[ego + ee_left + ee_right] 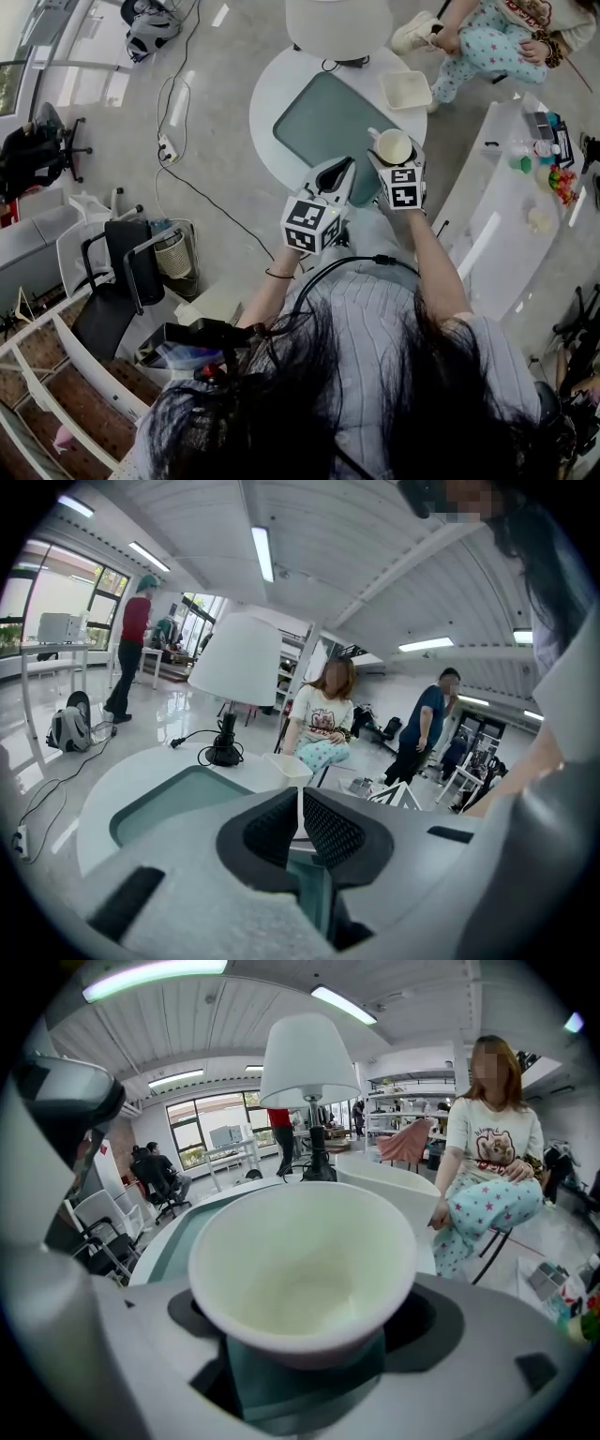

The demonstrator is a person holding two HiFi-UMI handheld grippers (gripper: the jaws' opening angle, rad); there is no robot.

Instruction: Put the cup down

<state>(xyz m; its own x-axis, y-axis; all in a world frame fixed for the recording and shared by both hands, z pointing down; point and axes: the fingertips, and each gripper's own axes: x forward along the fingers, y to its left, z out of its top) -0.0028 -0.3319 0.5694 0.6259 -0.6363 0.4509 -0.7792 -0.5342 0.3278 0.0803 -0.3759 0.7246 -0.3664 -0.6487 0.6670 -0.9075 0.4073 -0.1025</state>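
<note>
Looking down on a round white worktop (272,94) with a green mat (328,122) inset, upper middle of the head view. Clamping the right tongs (395,157) round the lower wall of a white cup (393,146), upright, mouth up, over the mat's right edge and seemingly clear of it. Resting the left tongs (336,176) just to the left, pressed together on nothing. Judging the cup light, stiff, smooth and probably breakable; gripping low on the tapering wall looking adequate yet prone to slipping, so calling for gentle lowering.
</note>
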